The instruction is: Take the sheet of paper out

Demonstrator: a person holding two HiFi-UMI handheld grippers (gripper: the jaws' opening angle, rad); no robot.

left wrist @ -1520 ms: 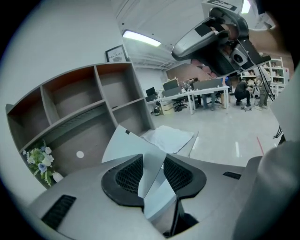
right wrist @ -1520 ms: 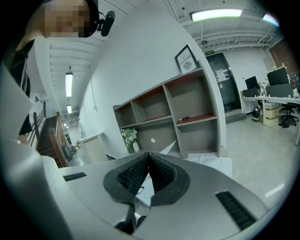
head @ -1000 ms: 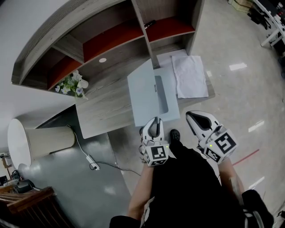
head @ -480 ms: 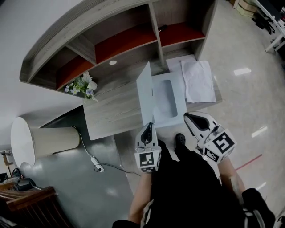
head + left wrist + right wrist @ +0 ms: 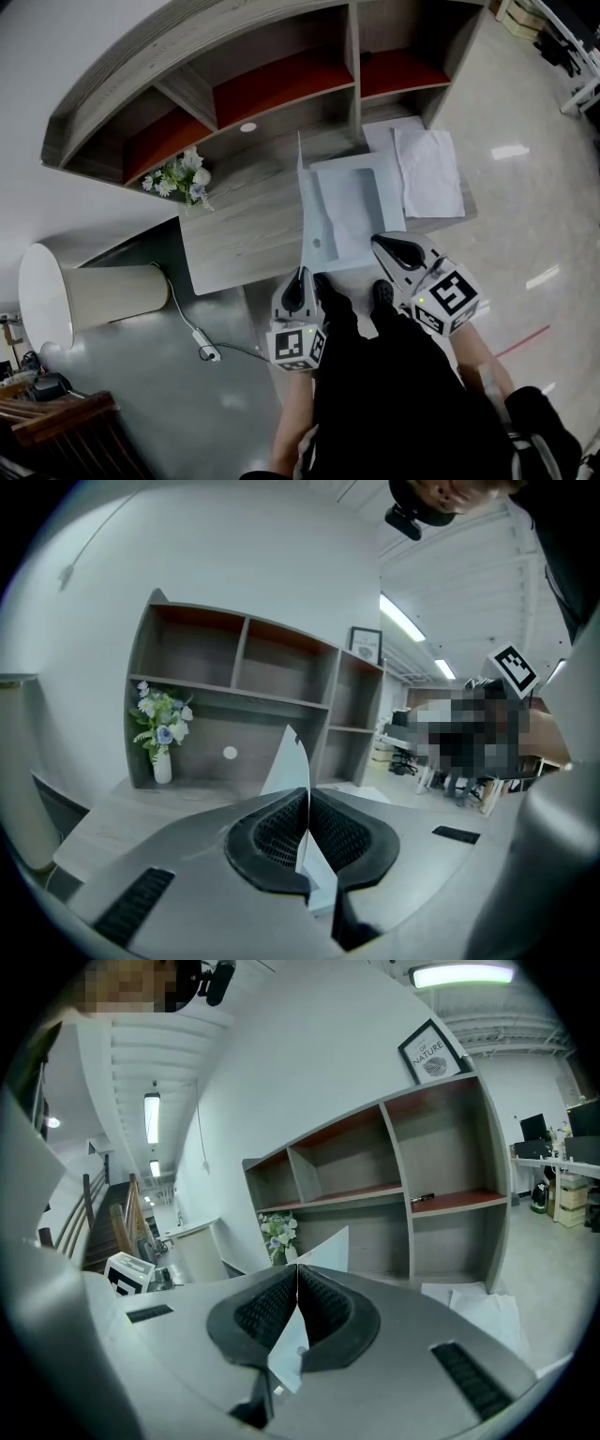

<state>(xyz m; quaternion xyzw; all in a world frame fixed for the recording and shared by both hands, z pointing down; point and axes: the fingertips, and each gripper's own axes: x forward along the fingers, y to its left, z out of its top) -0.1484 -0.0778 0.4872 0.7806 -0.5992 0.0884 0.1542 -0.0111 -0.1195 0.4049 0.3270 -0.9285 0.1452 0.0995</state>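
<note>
A pale blue folder lies open on the grey desk, overhanging its near edge. One leaf stands upright, edge-on; the other lies flat. My left gripper is shut on the upright leaf's near edge, its jaws having just closed. In the left gripper view the thin leaf runs up from between that gripper's pads. My right gripper is shut on the flat leaf's near corner, and the leaf shows between its pads. Loose white paper sheets lie just right of the folder.
A grey shelf unit with red boards stands along the desk's back. It holds a small dark object in a right bay. A vase of flowers stands at the desk's left. A white cylinder and a cable with plug lie on the floor.
The folder's left leaf has swung from a broad slant to upright and edge-on. The left gripper has closed on it and shifted left. Both grippers have drawn back from the desk.
</note>
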